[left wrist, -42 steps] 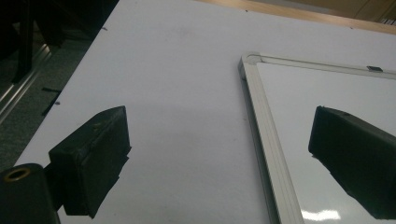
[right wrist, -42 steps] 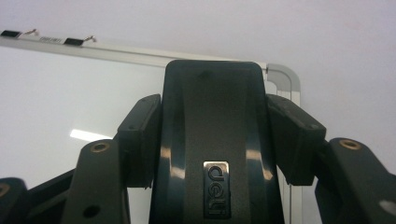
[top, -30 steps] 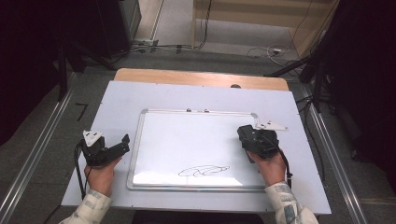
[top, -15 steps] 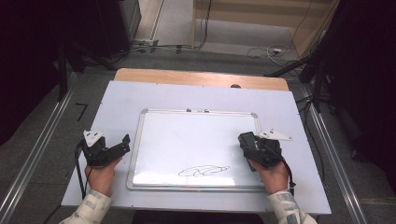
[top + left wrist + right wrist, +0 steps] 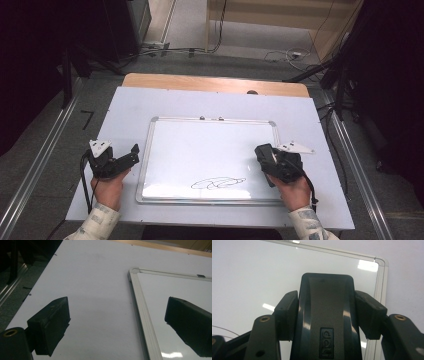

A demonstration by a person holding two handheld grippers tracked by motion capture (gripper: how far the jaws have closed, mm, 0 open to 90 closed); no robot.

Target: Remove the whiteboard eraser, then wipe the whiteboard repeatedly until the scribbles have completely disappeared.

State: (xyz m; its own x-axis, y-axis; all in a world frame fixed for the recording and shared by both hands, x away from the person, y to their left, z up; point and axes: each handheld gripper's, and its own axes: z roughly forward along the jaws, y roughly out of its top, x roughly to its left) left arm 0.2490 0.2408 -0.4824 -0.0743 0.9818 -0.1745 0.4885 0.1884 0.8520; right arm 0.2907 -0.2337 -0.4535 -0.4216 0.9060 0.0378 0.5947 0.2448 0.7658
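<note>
Your right gripper (image 5: 264, 154) has come a little nearer along the right side of the board (image 5: 210, 150) over the past second, and it now sits just right of the scribble (image 5: 218, 183). Its jaws are nearly closed and clamp the eraser (image 5: 325, 310) from both sides. The eraser points out over the white surface and hasn't met the ink yet. I judge this to be the approach to wiping: the scribble looks the same as a second ago, so the cleaning itself hasn't started. Next you need a short move left and near, with the eraser's face pressed flat on the board.

Your left gripper (image 5: 117, 305) hasn't shifted. Its jaws stand wide open and hold nothing. The board's left frame runs between them, but neither pad touches it, so nothing braces the board. If it slides when you wipe, settle that hand on the frame.

No container is on the table (image 5: 125, 105). The closest thing to one is the board's frame. Inside it lie the scribble, near the near edge, and the tip of your eraser. Two small dark bits sit on the far rail, too small to identify.
</note>
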